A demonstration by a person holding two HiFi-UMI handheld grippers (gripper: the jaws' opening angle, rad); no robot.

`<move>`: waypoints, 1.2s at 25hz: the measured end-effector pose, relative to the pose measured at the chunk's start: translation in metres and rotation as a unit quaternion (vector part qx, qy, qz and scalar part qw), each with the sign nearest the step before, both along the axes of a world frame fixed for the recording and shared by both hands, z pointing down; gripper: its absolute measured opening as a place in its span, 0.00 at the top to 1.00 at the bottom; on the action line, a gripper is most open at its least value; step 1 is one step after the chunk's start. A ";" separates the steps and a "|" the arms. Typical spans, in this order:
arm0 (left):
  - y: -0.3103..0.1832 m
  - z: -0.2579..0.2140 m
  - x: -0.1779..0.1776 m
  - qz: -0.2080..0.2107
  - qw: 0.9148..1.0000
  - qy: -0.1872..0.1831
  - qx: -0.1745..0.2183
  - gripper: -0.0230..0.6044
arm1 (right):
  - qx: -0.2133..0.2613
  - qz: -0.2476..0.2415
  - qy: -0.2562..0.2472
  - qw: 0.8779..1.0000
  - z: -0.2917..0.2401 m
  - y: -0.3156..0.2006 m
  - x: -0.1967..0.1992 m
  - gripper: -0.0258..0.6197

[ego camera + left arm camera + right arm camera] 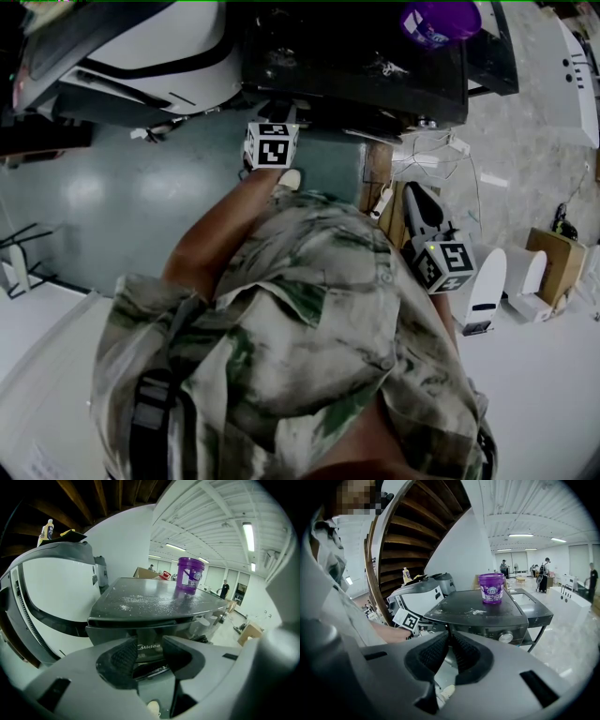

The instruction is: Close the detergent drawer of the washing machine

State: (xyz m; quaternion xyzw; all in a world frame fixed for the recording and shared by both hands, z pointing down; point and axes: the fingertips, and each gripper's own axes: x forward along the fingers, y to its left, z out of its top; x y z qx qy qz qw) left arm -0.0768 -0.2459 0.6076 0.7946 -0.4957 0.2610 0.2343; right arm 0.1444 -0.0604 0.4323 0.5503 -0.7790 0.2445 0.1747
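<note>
A washing machine [487,613] is shown in dark charcoal grey, its top speckled with white powder and its knob [505,637] finished in silver. The tub [491,588] is coloured bright purple and carries a white-and-purple label. The left gripper [149,651] and the right gripper [450,651] are moulded in pale grey and fitted with black ribbed pads [433,653]. Each marker cube [272,144] is printed with black squares on white. A shirt [309,319] is patterned in mottled green, cream and grey. The floor [112,206] is painted dull teal, bordered by beige marbled tiling [525,159]. A white casing [159,56] is banded in black, and the stair treads [417,531] are stained dark brown.
</note>
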 end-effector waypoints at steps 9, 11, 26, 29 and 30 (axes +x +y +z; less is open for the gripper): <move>-0.009 0.001 0.001 0.001 1.000 0.001 0.000 0.68 | -0.004 0.010 0.002 1.000 0.004 -0.002 0.000 0.89; -0.010 0.002 0.000 0.001 1.000 0.001 0.001 0.68 | -0.003 0.011 0.003 1.000 0.004 -0.003 -0.001 0.89; -0.018 0.004 -0.001 -0.011 1.000 -0.005 0.002 0.72 | -0.008 0.024 0.002 1.000 0.005 -0.009 0.003 0.89; -0.022 0.006 -0.002 -0.018 1.000 -0.009 0.001 0.72 | -0.009 0.025 0.003 1.000 0.004 -0.006 0.005 0.89; -0.024 0.006 -0.003 -0.022 1.000 -0.011 0.000 0.78 | -0.009 0.025 0.003 1.000 0.004 -0.005 0.006 0.89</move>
